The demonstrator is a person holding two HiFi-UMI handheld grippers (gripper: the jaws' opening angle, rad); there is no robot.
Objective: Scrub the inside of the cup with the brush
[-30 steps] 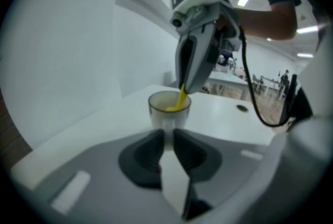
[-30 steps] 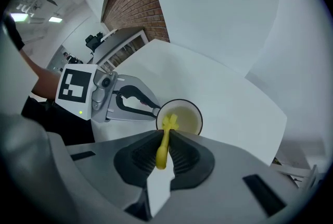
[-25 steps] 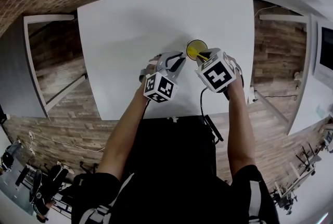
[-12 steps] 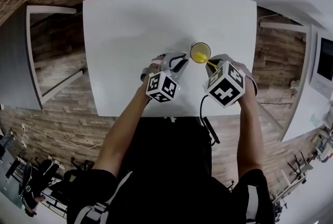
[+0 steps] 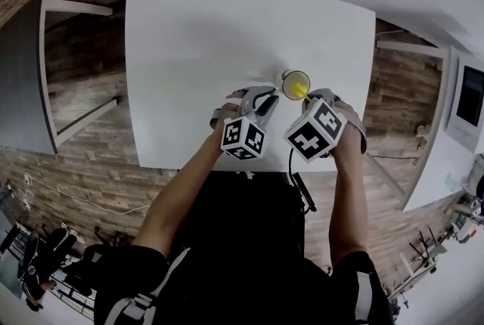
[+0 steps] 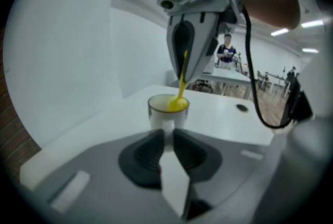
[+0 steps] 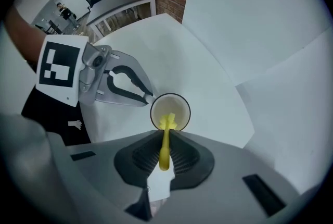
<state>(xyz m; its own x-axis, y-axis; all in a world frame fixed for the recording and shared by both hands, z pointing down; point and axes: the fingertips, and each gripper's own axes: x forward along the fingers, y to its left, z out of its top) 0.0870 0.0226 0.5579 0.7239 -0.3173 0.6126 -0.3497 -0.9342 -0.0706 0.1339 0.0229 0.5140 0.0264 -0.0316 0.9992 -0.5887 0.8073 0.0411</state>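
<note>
Compared with half a second ago, the right tool [image 5: 308,98] has shifted inward, so its marker cube sits closer to the left tool's cube; the brush head stays inside the cup. The cup [image 5: 295,84] is white and stands upright on the white bench [image 5: 204,36], near the front edge and just ahead of both tools. The yellow brush [image 7: 165,139] enters over the rim at a slant, and its head rests low in the cup [image 7: 170,111], against the near side of the inner wall. The right tool [image 7: 165,137] has its jaws clamped on the brush handle, with the handle end protruding behind the pads. The left tool [image 6: 167,137] has its jaws drawn nearly together on a narrow white part at the side of the cup [image 6: 167,108]. In the right gripper view, the left tool [image 7: 148,97] meets the cup wall at its fingertips. Brick wall and wood flooring surround the bench.
</note>
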